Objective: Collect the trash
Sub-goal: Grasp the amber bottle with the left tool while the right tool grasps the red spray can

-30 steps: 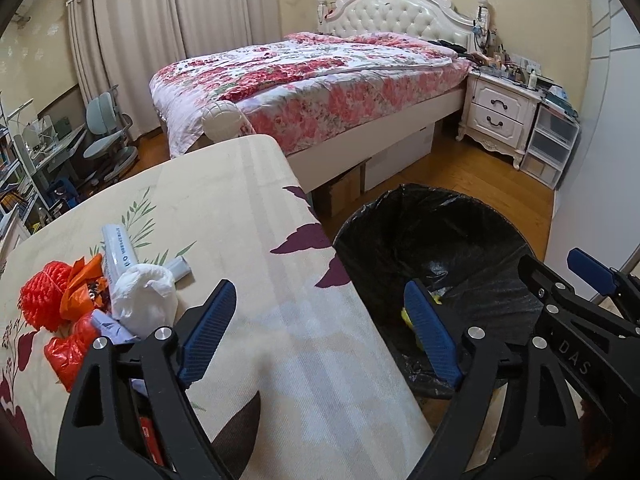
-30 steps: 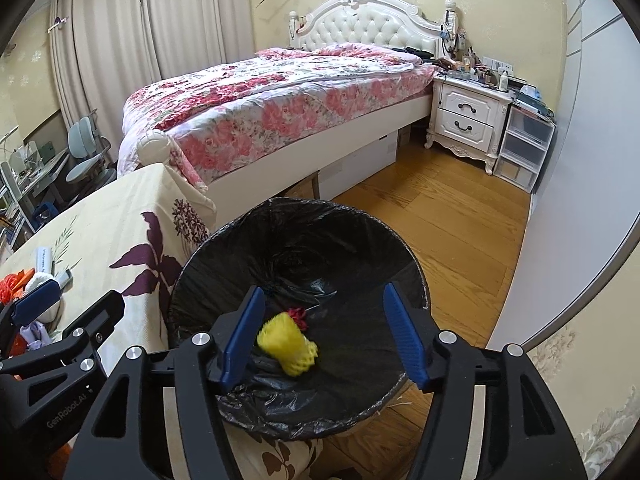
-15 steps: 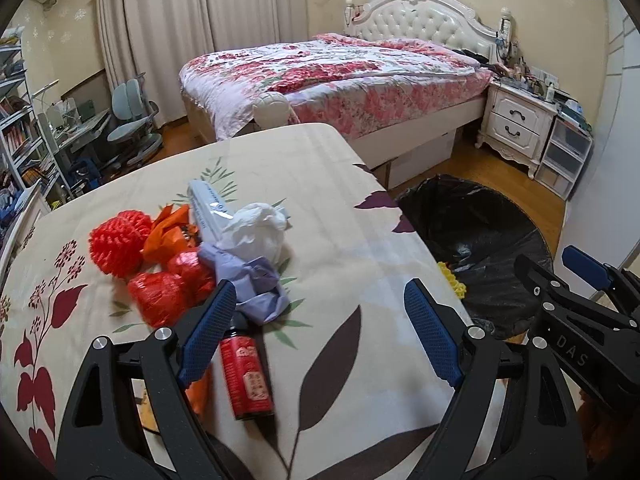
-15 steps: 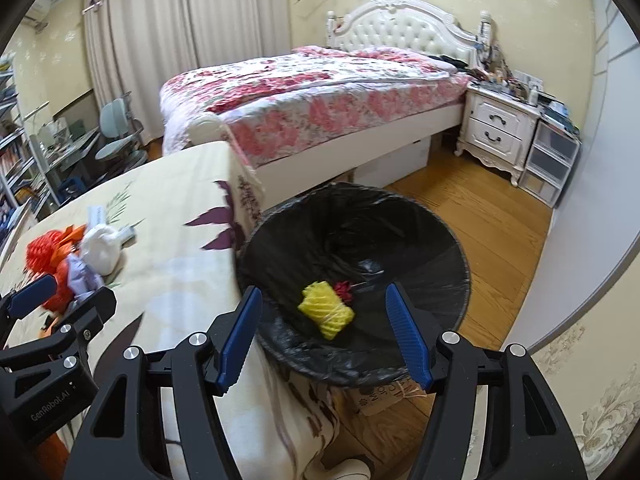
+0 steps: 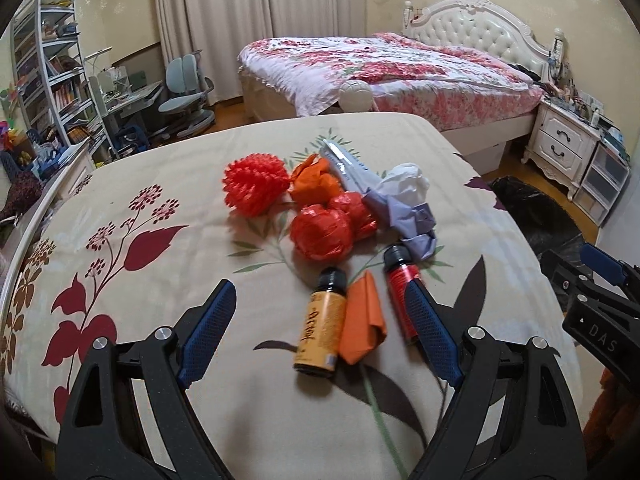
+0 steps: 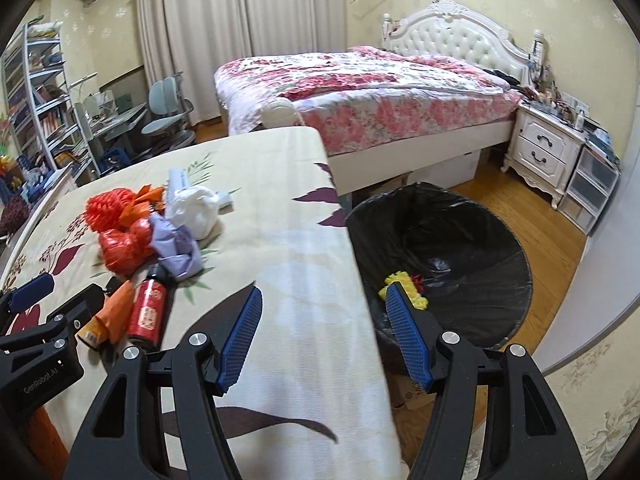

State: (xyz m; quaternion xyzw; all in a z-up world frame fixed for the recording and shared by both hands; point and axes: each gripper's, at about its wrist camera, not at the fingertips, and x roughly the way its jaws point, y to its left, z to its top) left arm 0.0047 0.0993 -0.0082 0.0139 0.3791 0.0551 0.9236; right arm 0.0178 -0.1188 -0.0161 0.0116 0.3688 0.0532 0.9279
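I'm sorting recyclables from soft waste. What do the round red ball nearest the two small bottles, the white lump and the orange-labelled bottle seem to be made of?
Red ball: probably crumpled thin plastic film, since it is glossy with sharp creases. White lump: a soft wad, either tissue or thin plastic bag; it looks matte with rounded folds. Orange-labelled bottle: rigid, with a black cap and a smooth label; whether glass or plastic I cannot tell.

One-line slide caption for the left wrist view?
Open left tool above trash pile on floral tablecloth: two small bottles, crumpled red and orange wrappers.

floral bed (image 5: pixel 392 68), white nightstand (image 6: pixel 544 148), cream curtains (image 5: pixel 256 20), wood floor (image 6: pixel 560 240).
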